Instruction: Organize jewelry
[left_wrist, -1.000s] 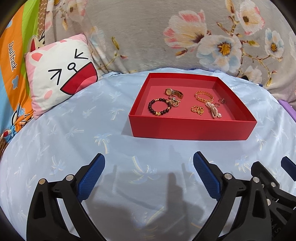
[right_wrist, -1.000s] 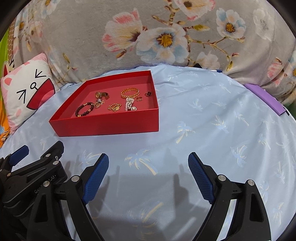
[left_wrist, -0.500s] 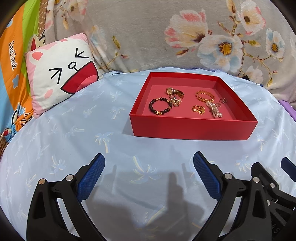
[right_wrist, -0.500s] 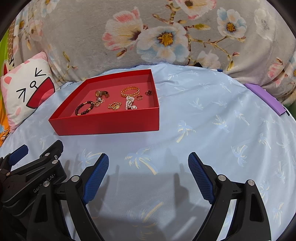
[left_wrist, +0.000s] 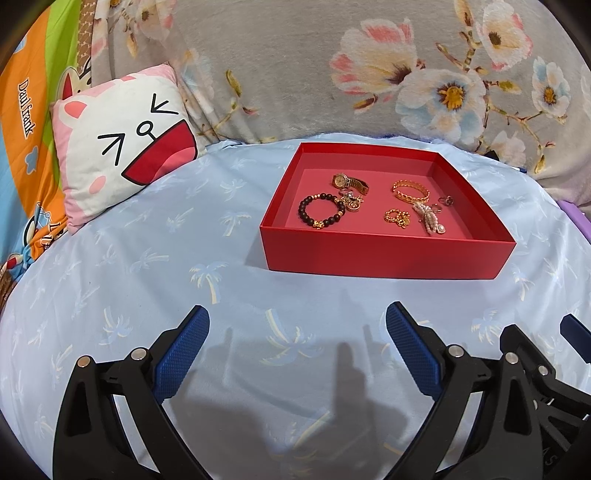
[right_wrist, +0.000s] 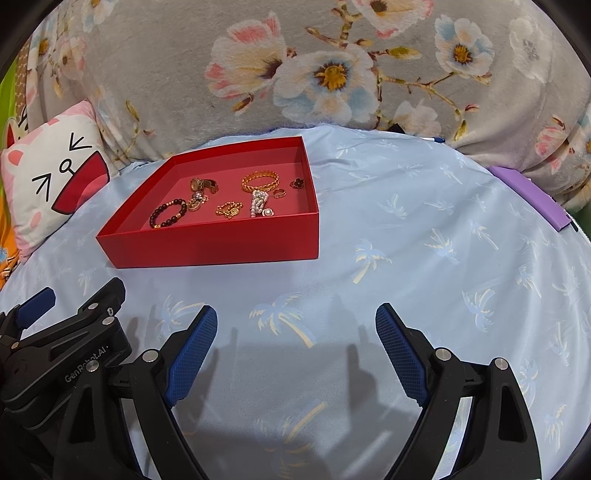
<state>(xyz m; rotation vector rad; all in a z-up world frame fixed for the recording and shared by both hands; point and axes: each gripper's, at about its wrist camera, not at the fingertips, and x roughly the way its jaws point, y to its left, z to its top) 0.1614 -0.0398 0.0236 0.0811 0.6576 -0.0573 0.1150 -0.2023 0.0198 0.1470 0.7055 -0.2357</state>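
Observation:
A red tray (left_wrist: 384, 258) (right_wrist: 221, 247) sits on the light blue sheet and holds several pieces of jewelry: a dark bead bracelet (left_wrist: 320, 211) (right_wrist: 168, 213), a gold watch (left_wrist: 349, 181) (right_wrist: 203, 183), a gold bangle (left_wrist: 410, 190) (right_wrist: 259, 181), a gold chain (left_wrist: 397, 218) (right_wrist: 229, 209) and a pearl piece (left_wrist: 430, 218) (right_wrist: 259, 204). My left gripper (left_wrist: 297, 350) is open and empty, well short of the tray. My right gripper (right_wrist: 295, 347) is open and empty, in front of the tray's right corner. The left gripper also shows at the right wrist view's lower left (right_wrist: 70, 332).
A cat-face pillow (left_wrist: 122, 144) (right_wrist: 51, 173) leans at the back left. A grey floral blanket (left_wrist: 332, 74) (right_wrist: 332, 74) rises behind the tray. A purple flat object (right_wrist: 528, 195) lies at the right edge of the sheet.
Both views have shifted very slightly; the tray sits a touch lower and nearer. Both grippers stay open and empty.

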